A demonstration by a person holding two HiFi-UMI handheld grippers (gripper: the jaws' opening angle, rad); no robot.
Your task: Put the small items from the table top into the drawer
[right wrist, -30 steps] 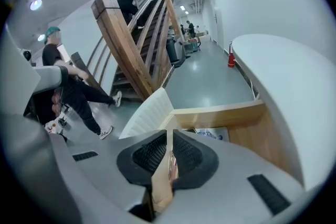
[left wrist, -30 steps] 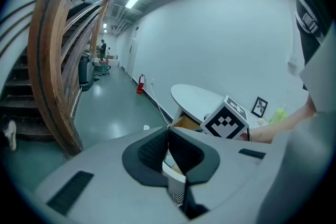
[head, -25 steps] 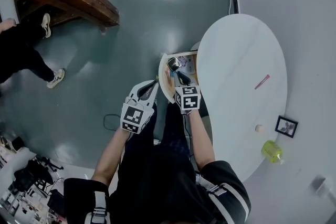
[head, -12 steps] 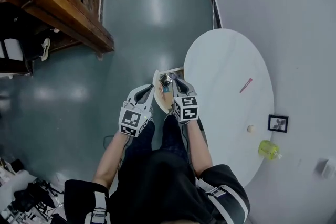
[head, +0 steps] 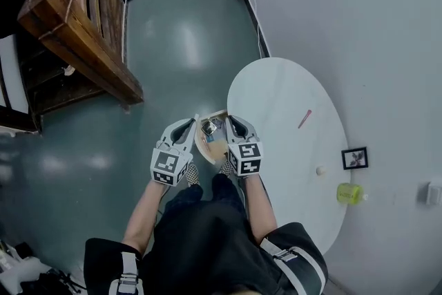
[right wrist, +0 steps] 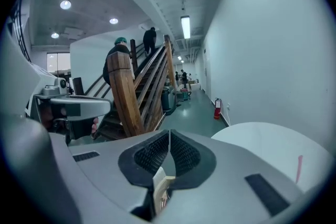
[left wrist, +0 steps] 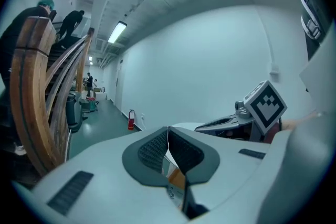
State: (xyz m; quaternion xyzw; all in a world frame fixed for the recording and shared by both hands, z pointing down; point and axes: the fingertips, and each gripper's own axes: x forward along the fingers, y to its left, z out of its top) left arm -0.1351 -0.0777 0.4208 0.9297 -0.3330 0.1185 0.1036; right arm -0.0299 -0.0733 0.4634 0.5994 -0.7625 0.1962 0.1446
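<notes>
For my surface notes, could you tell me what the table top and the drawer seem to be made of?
The table top looks like white laminate or painted board: smooth, even, faintly glossy. The drawer seems pale bare wood, judging by its tan walls.

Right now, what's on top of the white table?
A pink stick and a small pale ball lie on the table. The yellow-green bottle shows at its edge; unclear if on it. The right hand-held gripper and arm cover the near rim.
</notes>
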